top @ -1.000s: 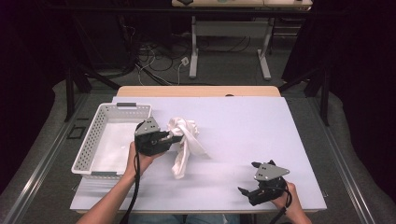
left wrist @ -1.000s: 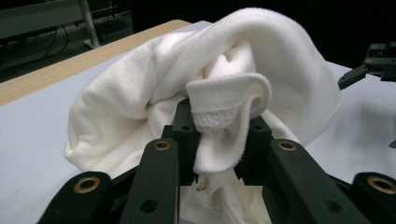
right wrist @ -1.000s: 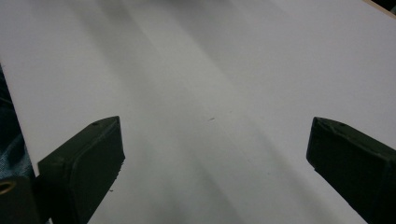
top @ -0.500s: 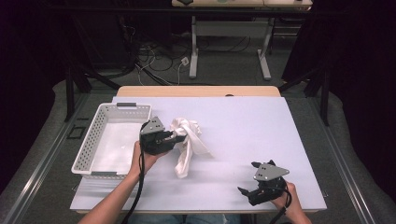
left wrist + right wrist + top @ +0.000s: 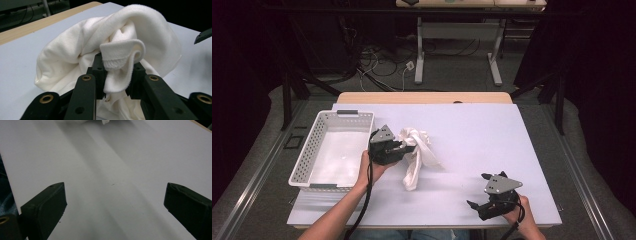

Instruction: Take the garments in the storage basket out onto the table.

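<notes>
White-topped bench (image 5: 472, 130) with a wooden far edge, in a dark room; cables on the floor behind. Basket (image 5: 307, 160), white, at the bench's left, empty. Cloth (image 5: 419, 152), white, bunched just right of the basket. Left tongs (image 5: 116, 75) clamped on a hemmed fold of the cloth. Right tongs (image 5: 113, 202) spread wide over bare bench at the near right, holding nothing.

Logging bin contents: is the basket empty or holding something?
Empty: the high view shows only the basket's bare white floor; the towel lies outside it.
</notes>
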Available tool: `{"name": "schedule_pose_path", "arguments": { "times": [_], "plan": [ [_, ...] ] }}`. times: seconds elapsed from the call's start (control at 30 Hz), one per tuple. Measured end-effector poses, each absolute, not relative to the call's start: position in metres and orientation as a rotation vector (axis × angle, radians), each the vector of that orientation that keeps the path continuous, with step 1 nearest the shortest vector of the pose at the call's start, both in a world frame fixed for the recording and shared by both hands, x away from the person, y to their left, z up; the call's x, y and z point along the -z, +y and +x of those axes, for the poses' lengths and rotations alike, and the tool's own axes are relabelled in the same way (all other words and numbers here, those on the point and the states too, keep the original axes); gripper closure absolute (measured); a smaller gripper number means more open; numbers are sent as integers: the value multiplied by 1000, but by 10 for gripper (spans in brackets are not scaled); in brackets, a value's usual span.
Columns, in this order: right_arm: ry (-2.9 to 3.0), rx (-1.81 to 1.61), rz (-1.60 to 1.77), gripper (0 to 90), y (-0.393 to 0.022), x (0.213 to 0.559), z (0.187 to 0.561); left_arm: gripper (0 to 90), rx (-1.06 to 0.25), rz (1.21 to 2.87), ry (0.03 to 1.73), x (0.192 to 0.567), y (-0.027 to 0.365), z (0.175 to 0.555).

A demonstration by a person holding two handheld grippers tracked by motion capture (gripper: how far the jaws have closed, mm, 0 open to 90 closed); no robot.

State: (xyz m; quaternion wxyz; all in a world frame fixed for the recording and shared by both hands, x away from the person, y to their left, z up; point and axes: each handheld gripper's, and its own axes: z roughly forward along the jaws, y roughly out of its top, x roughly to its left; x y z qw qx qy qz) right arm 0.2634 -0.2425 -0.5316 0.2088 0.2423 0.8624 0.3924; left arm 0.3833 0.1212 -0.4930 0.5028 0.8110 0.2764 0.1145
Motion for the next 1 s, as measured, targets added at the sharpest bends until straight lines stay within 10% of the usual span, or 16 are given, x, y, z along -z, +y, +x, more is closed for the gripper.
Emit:
{"name": "schedule_pose_path", "arguments": {
  "times": [1.0],
  "plan": [
    [2389, -1100, 674, 37, -243, 532, 263, 703, -169, 2056, 694, 532, 93, 398]
  ]
}}
